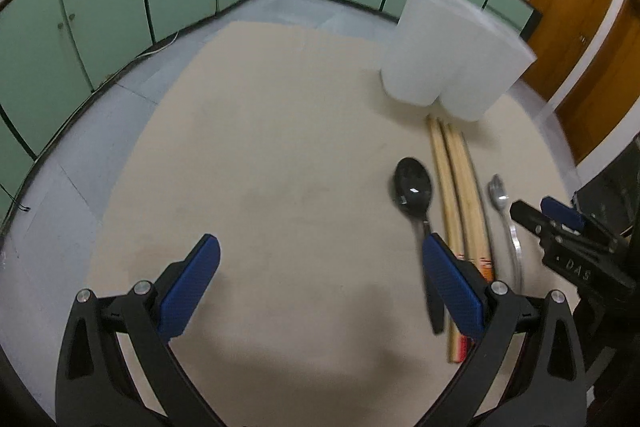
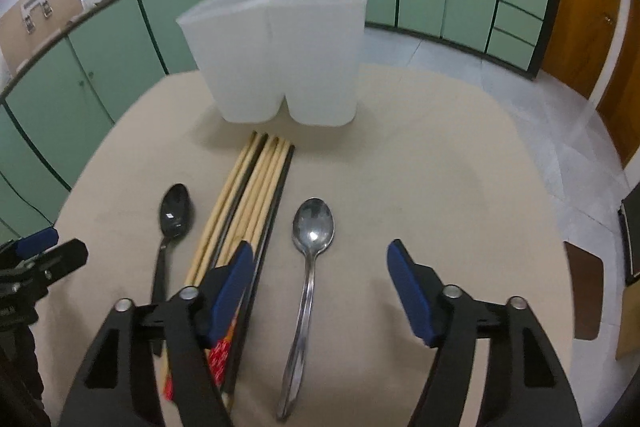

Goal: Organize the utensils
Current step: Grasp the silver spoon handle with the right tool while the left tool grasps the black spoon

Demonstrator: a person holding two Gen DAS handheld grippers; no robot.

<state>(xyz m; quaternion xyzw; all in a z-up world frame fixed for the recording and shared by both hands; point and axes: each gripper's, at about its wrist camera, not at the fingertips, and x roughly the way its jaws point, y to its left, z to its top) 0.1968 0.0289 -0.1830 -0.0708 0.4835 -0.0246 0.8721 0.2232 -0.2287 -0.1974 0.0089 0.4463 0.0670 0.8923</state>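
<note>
- The right gripper (image 2: 320, 275) hangs part open above the table (image 2: 440, 187), gripping nothing; the steel spoon (image 2: 310, 267) lies between its fingers, untouched.
- Just beyond its left finger lie the chopsticks (image 2: 256, 195), then the black spoon (image 2: 174, 223).
- Ahead stands the white two-part holder (image 2: 280, 55).
- The left gripper (image 1: 320, 267) is wide open and empty over bare table, its right finger above the black spoon's handle.
</note>
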